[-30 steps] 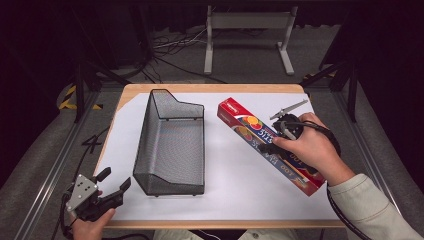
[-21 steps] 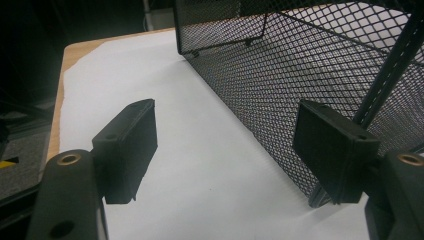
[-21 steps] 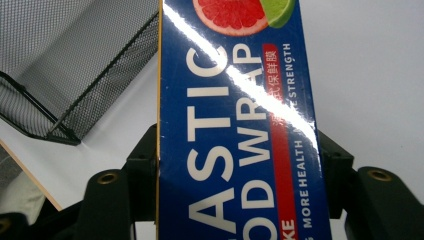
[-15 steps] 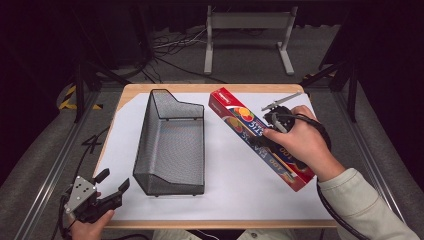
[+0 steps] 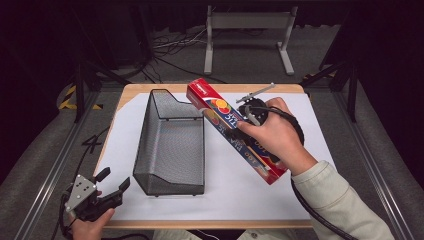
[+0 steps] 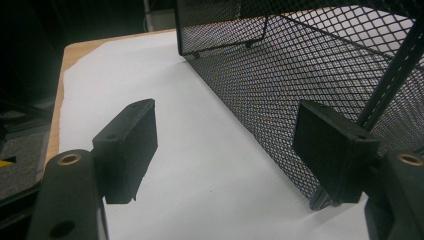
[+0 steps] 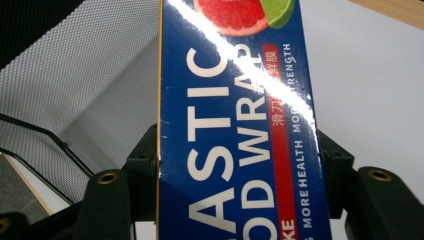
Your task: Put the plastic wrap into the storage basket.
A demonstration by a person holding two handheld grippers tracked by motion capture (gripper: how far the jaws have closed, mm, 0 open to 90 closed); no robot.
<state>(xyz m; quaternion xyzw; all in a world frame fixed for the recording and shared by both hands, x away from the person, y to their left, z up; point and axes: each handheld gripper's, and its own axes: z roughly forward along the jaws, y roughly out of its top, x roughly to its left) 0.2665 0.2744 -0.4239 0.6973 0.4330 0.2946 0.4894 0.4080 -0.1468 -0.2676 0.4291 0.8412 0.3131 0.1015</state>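
At the near left corner, the left gripper [image 5: 100, 192] is held released and idle beside the mesh basket [image 5: 170, 145], presumably kept clear. To the right, the plastic wrap box [image 5: 235, 127] is clamped across its width by the right gripper [image 5: 252, 117], lifted aslant with its far end at the basket's rim, apparently for loading. The right gripper's jaws are largely hidden by hand and box.

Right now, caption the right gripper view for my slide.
Right gripper clamps a blue plastic wrap box beside the mesh basket.

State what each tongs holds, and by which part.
The right tongs grip the plastic wrap box across its width, about mid-length, jaws on its two long sides. The left tongs hold nothing; their jaws stand open.
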